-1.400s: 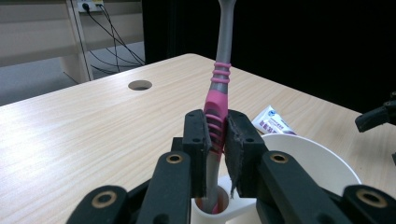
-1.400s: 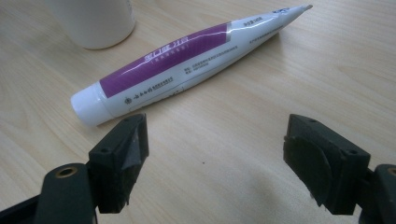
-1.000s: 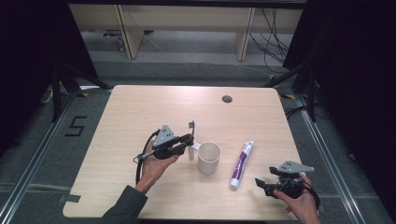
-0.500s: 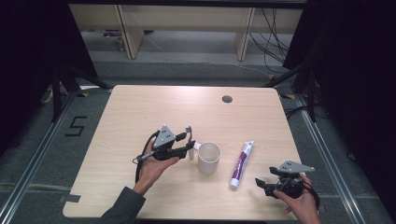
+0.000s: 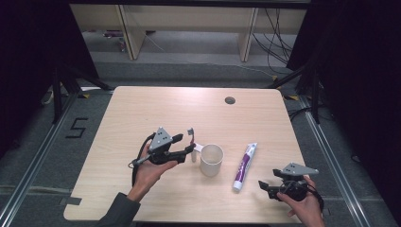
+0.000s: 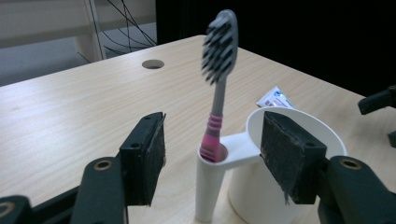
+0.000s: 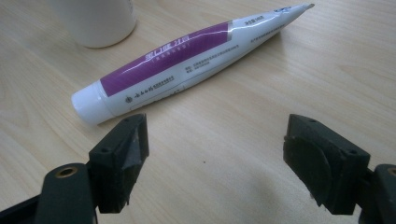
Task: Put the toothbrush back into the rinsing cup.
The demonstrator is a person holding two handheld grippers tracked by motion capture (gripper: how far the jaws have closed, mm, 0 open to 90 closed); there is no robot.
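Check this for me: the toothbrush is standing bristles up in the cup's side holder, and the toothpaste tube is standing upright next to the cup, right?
Not quite. The toothbrush does stand bristles up in the side holder of the cup, but the toothpaste tube is lying flat on the table, not upright. The right gripper view shows it lying on its side; the high view agrees.

The high view looks forward and down over the whole table [image 5: 156,109]. The 2 gripper views sit low and close — both catch the white cup [image 6: 299,140], from opposite sides.
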